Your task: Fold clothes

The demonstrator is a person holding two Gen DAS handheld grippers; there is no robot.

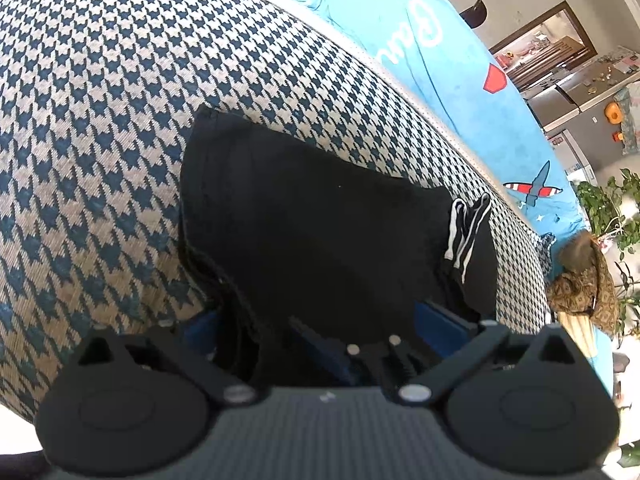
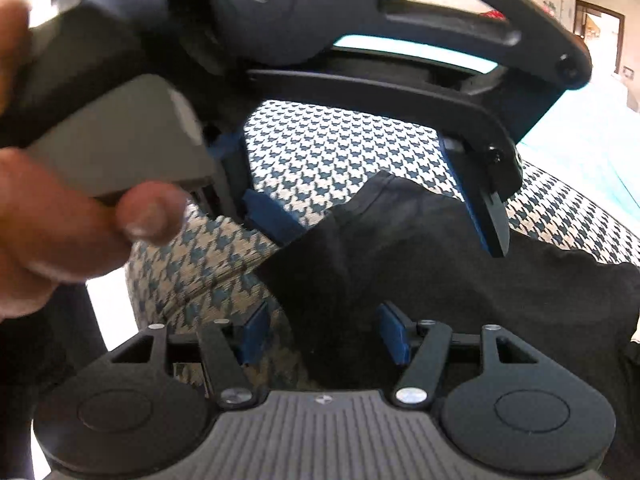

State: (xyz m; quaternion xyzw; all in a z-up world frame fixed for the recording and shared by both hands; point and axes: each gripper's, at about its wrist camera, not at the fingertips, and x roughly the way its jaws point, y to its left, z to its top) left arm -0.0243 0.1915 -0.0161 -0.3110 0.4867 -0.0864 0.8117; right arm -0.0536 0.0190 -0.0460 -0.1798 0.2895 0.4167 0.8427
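Observation:
A black garment (image 1: 320, 220) lies folded on a blue-and-beige houndstooth cushion (image 1: 100, 100), with white-striped cords (image 1: 468, 236) at its right end. My left gripper (image 1: 320, 320) is open, and its blue pads straddle the near edge of the cloth. In the right wrist view the left gripper (image 2: 372, 216) hangs over the garment's far corner (image 2: 400, 232), its fingers wide apart. My right gripper (image 2: 324, 338) is open too, with a fold of the black cloth between its blue pads (image 2: 252, 336). The left pad stands clear of the cloth.
A person's hand (image 2: 60, 220) holds the left gripper's handle. Behind the cushion lies a bright blue printed sheet (image 1: 460, 80). At the far right are a brown patterned cloth (image 1: 580, 284), leafy plants (image 1: 612, 208) and a cabinet (image 1: 568, 96). The cushion's edge (image 2: 132, 280) drops off at the left.

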